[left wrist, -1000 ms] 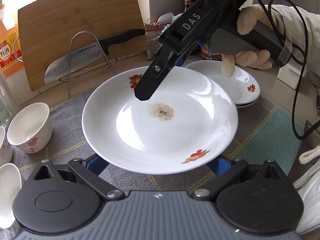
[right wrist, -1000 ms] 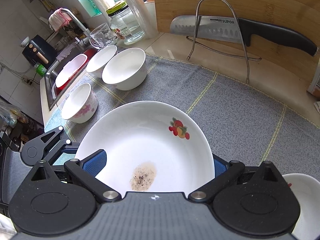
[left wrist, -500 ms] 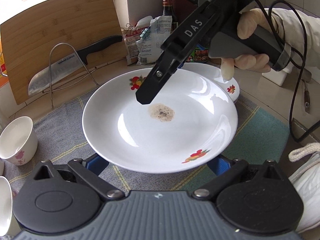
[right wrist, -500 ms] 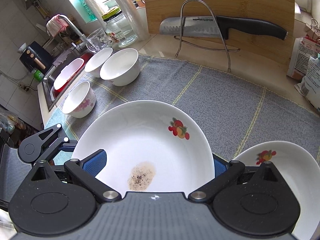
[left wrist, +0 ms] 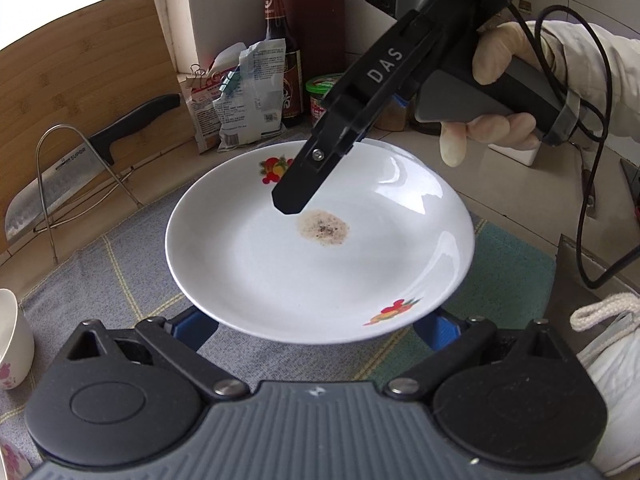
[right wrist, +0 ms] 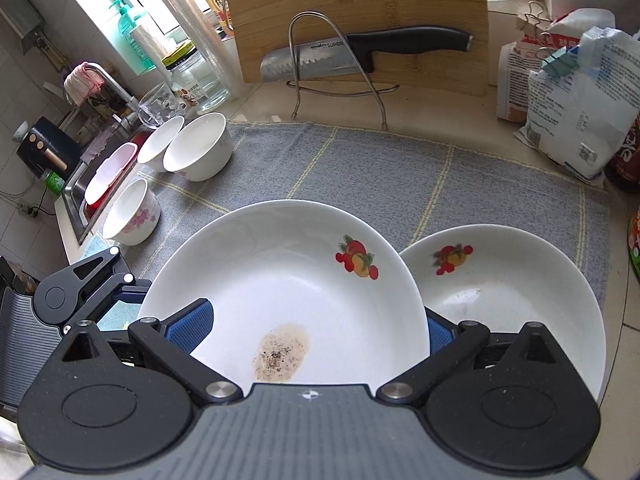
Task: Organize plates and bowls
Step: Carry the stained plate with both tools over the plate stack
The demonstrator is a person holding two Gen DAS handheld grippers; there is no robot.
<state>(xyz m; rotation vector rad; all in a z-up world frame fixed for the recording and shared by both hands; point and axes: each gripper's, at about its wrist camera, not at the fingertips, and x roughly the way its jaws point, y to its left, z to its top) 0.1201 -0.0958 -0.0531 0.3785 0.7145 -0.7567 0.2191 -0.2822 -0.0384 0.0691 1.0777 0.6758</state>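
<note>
Plate (left wrist: 320, 264) with a brown speckled stain — held above the grey cloth (right wrist: 360, 168), beside a second plate (right wrist: 508, 292).
Left gripper (left wrist: 316, 326) and right gripper (right wrist: 318, 322) each straddle its rim; whether either actually pinches it, I cannot tell.

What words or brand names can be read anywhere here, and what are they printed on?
"DAS": on the black arm of the right gripper.
"SUPOR": on the knife blade.
Print on the flour bags, the sauce bottle and the jar is too small or blurred to read.
</note>
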